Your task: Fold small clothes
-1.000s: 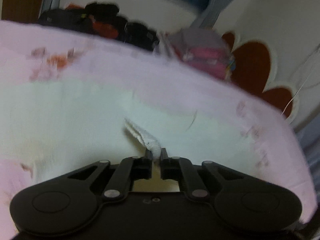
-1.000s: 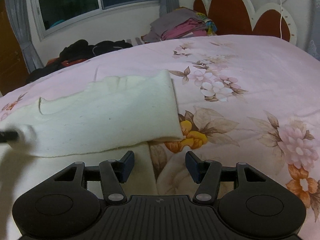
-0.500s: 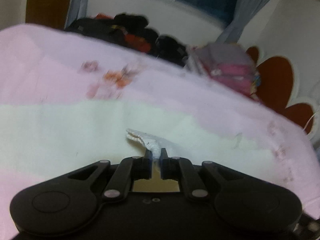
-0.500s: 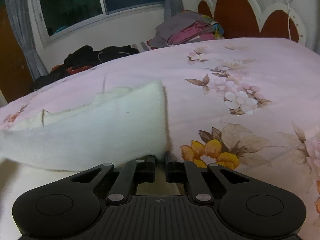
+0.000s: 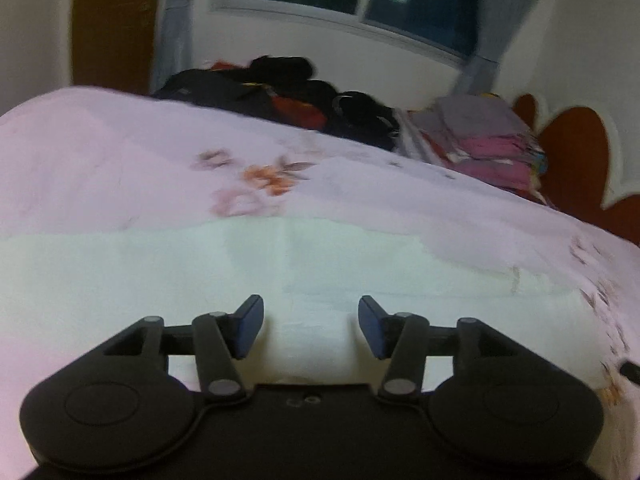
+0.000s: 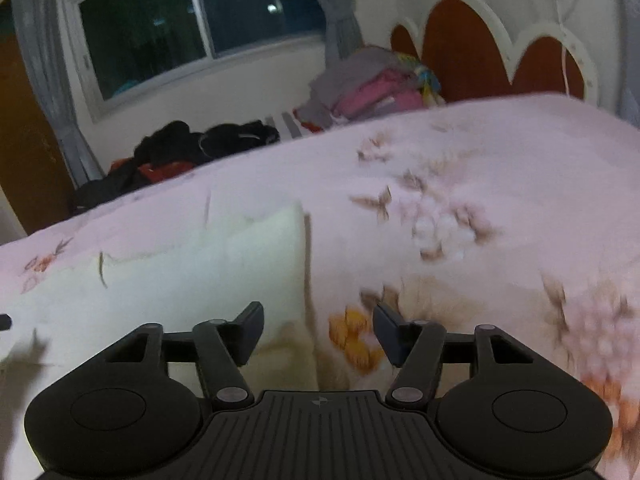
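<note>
Nearest the cameras, the left tongs (image 5: 311,327) and right tongs (image 6: 318,334) are both spread, gripping nothing. Under them a cream garment (image 6: 192,280) lies flat on the bed (image 6: 500,184), its right edge between the right tongs' fingers. The bed carries a pink floral cover. Farther off, dark clothes (image 5: 280,92) sit left and a folded stack (image 6: 376,84) right, beside a scalloped headboard (image 6: 472,44). A curtained window (image 6: 192,28) fills the far wall.
</note>
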The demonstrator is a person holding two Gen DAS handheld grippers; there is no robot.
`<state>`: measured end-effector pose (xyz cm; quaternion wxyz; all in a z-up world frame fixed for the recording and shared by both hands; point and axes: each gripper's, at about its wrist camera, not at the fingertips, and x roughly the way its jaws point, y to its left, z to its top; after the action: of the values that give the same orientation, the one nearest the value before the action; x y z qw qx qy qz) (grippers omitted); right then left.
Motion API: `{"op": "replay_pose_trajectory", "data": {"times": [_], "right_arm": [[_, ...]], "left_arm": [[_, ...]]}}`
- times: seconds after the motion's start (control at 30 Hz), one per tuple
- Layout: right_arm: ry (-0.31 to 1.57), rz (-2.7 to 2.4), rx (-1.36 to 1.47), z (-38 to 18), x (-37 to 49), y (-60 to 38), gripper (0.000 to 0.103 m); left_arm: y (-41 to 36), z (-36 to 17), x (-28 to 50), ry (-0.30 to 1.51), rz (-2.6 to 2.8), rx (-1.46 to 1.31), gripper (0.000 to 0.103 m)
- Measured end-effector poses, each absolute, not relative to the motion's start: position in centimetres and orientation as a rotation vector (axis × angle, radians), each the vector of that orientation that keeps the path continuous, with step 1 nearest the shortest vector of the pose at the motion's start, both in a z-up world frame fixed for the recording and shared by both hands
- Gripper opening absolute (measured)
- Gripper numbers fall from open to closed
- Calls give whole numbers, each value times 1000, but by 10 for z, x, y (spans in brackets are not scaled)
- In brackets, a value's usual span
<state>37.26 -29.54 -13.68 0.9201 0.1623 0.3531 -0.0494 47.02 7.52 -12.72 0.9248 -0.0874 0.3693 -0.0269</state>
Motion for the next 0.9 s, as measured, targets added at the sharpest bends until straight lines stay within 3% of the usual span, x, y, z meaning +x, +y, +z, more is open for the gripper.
{"op": "replay_pose_trajectory", "data": {"times": [0.17, 0.3, 0.43, 0.5, 0.57, 0.9], "right_arm": [[772, -81, 412, -157, 424, -301, 58], [802, -76, 453, -171, 461, -302, 46], [808, -66, 485, -180, 484, -306, 43], [811, -56, 495, -182, 490, -306, 12], [802, -62, 478, -180, 489, -304, 8], [745, -144, 307, -167, 476, -289, 8]], "left_arm": [[43, -138, 480, 789, -126, -145, 51], [34, -156, 490, 827, -130, -124, 51], [35, -169, 496, 848, -114, -110, 51], [34, -168, 495, 843, -116, -96, 54], [31, -167, 493, 843, -123, -87, 57], [24, -164, 492, 845, -136, -58, 66]]}}
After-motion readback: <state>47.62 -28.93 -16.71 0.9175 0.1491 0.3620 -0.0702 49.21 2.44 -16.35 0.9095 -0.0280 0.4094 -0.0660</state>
